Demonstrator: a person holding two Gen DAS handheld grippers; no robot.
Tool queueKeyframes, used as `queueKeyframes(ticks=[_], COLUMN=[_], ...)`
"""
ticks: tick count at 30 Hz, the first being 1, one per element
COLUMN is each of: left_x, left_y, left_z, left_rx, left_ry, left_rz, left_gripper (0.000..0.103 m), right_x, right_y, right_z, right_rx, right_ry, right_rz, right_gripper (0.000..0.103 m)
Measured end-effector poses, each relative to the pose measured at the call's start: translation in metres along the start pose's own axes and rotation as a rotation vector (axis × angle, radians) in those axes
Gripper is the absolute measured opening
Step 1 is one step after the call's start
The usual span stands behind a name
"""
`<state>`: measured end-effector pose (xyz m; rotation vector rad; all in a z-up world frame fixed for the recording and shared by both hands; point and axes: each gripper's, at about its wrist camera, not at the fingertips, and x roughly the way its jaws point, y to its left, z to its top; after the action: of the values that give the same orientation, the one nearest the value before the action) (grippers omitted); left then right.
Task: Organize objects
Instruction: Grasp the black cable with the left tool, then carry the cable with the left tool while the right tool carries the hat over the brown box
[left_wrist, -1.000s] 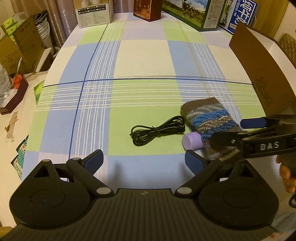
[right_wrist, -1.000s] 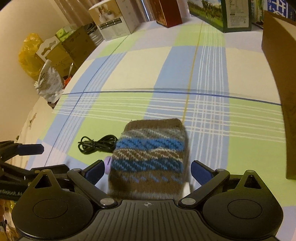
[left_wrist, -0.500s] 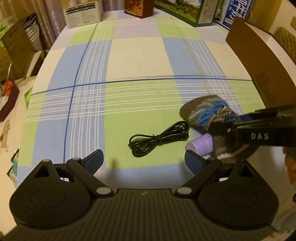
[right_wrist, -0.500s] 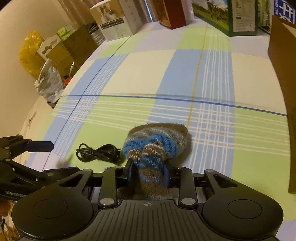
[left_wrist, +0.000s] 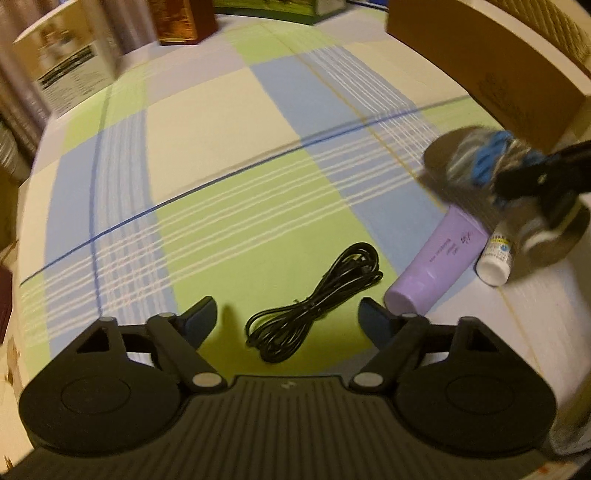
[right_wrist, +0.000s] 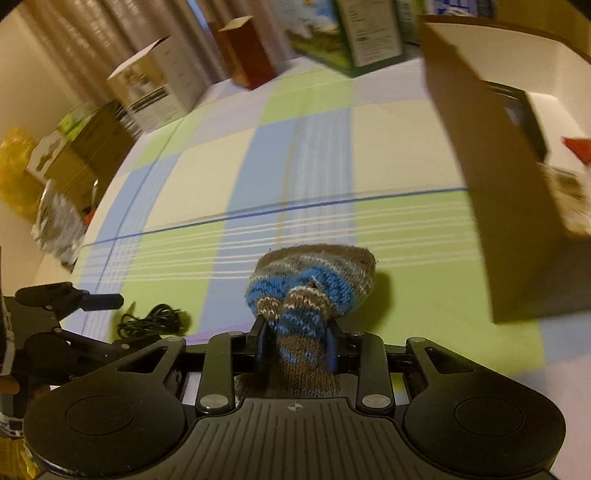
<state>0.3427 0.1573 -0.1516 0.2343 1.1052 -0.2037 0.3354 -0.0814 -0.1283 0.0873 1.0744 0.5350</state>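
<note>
My right gripper (right_wrist: 297, 341) is shut on a brown, blue and grey knitted pouch (right_wrist: 314, 284) and holds it above the checked tablecloth; the pouch also shows in the left wrist view (left_wrist: 480, 162), blurred, with the right gripper (left_wrist: 535, 177) on it. A lilac tube (left_wrist: 436, 260) and a small white bottle (left_wrist: 495, 254) lie where the pouch was. A coiled black cable (left_wrist: 314, 306) lies just ahead of my open, empty left gripper (left_wrist: 286, 319); the cable also shows in the right wrist view (right_wrist: 151, 319).
An open cardboard box (right_wrist: 498, 192) stands at the right with things inside; it also shows in the left wrist view (left_wrist: 480, 62). Cartons and boxes (right_wrist: 159, 92) line the far table edge. Bags and boxes (right_wrist: 55, 162) stand off the left side.
My right gripper has closed on the pouch and lifted it up and to the right, uncovering the tube and the white bottle. My left gripper moved closer to the cable.
</note>
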Motion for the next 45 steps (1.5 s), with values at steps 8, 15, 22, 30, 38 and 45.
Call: queueKeyframes(ticks=[8,15,22,30,38,45], left_x=[0.011,0.012,-0.004,-0.047,-0.094,-0.126], left_y=[0.004,0.013,0.020,0.017,-0.008,-0.054], left_z=[0.009,0.011,0.005,0.008,0.030,0.062], left_rx=[-0.003,-0.083,-0.134,-0.152,-0.147,-0.112], left_ry=[-0.031,-0.042,-0.072,-0.183,-0.311,-0.395], left_rz=[-0.097,-0.120,-0.127,-0.130,-0.128,-0.148], left_gripper=[0.034,0.014,0.013,0.013,0.013,0.013], right_x=[-0.021,-0.029,-0.044,-0.065,-0.093,-0.128], right_y=[-0.015,-0.011,-0.002,0.007,0.001,-0.030], right_z=[-0.011,-0.016,-0.018,-0.021,-0.008,0.009], right_rx=[0.091,0.100,0.085,0.065,0.020,-0.009], right_ry=[-0.030,-0.047,-0.088,-0.143,-0.224,-0.308], right_rz=[-0.059,-0.070,-0.057,-0.032,0.021,0.045], right_gripper=[0.027,0.027,0.027,0.027,0.027,0.027])
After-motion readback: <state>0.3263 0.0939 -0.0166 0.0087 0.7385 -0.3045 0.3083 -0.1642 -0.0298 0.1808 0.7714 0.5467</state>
